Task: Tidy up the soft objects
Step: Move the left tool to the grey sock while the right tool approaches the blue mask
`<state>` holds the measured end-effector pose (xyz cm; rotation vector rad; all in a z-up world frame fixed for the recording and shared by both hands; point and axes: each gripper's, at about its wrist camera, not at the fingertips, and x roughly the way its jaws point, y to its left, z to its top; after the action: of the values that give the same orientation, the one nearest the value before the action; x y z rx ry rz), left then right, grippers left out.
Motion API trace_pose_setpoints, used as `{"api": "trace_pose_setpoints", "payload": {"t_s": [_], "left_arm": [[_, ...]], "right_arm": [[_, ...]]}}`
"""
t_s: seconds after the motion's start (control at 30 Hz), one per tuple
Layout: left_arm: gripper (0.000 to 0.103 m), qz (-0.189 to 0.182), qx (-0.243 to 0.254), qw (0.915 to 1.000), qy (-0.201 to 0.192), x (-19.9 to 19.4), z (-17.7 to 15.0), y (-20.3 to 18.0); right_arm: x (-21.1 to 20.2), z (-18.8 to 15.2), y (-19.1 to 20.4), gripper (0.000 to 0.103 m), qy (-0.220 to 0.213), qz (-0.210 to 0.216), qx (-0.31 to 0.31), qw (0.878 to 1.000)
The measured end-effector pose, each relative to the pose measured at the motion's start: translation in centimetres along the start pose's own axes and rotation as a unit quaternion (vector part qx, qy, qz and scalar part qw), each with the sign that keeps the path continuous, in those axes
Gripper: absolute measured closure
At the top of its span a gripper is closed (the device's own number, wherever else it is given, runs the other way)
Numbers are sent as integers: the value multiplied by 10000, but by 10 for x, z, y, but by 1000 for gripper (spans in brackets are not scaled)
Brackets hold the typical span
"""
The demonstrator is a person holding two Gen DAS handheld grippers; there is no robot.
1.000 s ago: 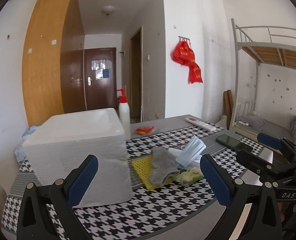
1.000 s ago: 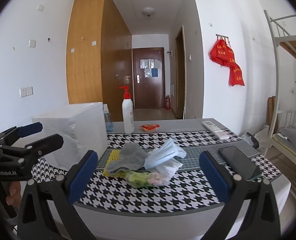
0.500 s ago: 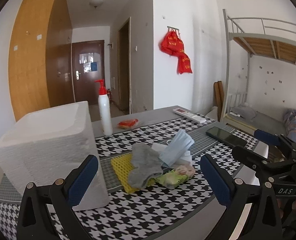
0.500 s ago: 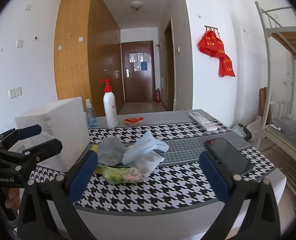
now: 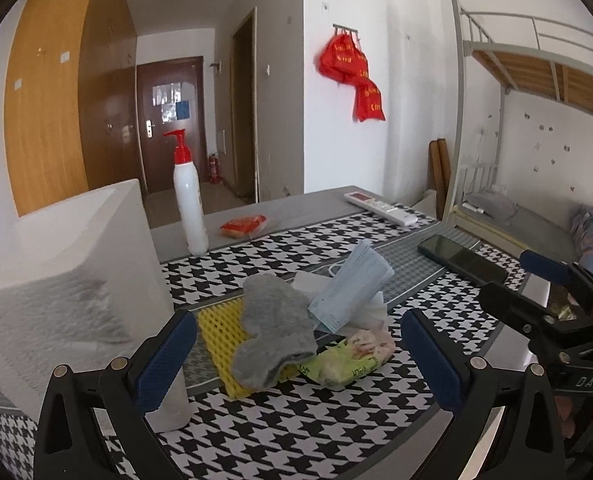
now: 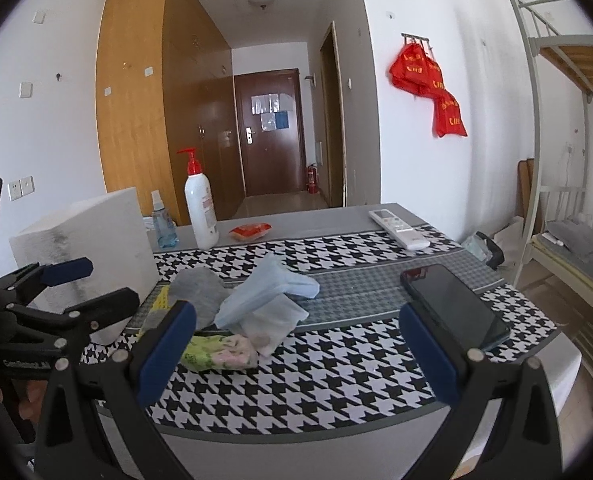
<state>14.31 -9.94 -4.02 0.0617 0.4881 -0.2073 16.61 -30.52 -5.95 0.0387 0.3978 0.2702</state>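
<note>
On the houndstooth cloth (image 5: 296, 432) covering the table, a small heap of soft things is seen, and neither tool is touching it. The left gripper (image 5: 298, 360) is held wide open just short of the heap, nothing between its blue pads (image 5: 164, 360). The right gripper (image 6: 296, 354) is likewise spread wide and empty, its tips above the near edge of the table.

At the top of the heap a pale blue face mask (image 5: 352, 290) is propped up at a tilt, leaning over a white tissue (image 6: 272, 320). A grey sock (image 5: 274, 332) is draped across a yellow mesh cloth (image 5: 216, 332), which lies flat on the cloth beside a white foam box (image 5: 68, 292). A green wet-wipe pack (image 5: 348, 360) is tucked under the sock's near end.

Well apart from the heap, a dark phone (image 6: 452, 304) is laid flat towards the right edge. Farther back a white pump bottle (image 5: 190, 200) with a red top is standing upright, a small blue spray bottle (image 6: 162, 224) next to it. An orange packet (image 5: 244, 225) and a white remote (image 6: 398, 228) are lying on the bare grey strip beyond
</note>
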Motion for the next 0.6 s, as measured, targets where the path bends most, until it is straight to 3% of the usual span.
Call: {"api": "trace_pose_setpoints", "payload": {"t_s": [0.3,0.6], "left_arm": [[1,176,41,9997,177,26,7,-6],[11,401,-98,9982,432,56,16,-3]], "right_arm": [[6,1,-10,0,67,119,26,9999],[15,4,-22,0,118,204,110,9997]]}}
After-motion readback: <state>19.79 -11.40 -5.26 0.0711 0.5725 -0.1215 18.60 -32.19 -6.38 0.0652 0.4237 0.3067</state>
